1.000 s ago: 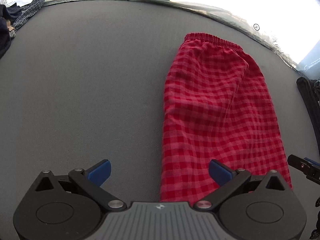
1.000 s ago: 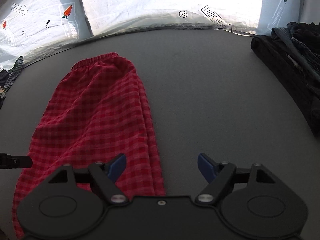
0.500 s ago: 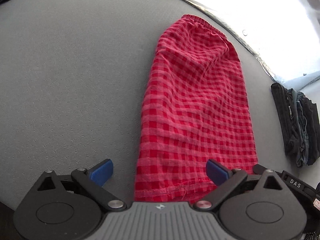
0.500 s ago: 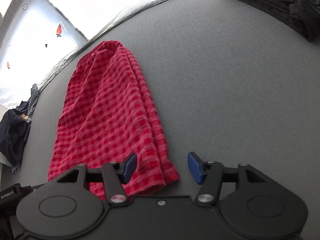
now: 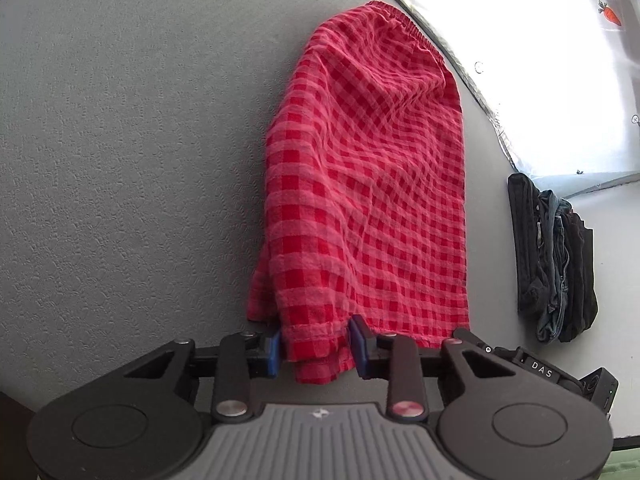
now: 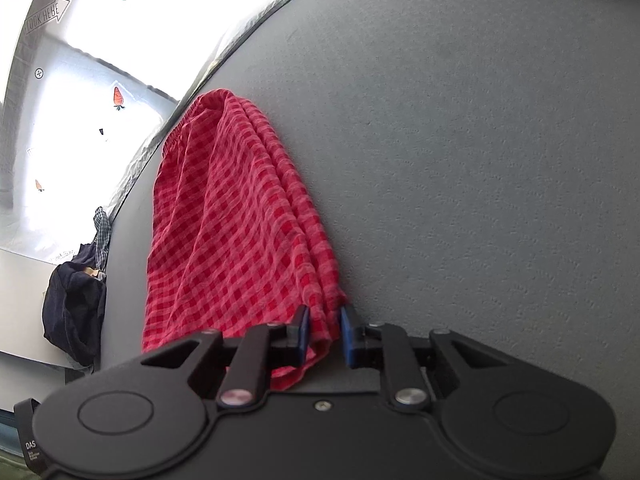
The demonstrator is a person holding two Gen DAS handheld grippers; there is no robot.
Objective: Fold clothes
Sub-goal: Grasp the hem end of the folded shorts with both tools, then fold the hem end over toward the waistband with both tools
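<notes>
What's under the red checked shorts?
The grey table shows all around the red checked shorts, so they lie on it. Whether anything sits beneath the fabric is hidden. Each hand-held gripper, left and right, pinches a hem corner.

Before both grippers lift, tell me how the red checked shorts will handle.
Probably floppy: the red checked shorts lie rippled and bunch between the left gripper fingers. Likely light, thin cloth. The middle may sag, since the right gripper pinches only the other hem corner.
</notes>
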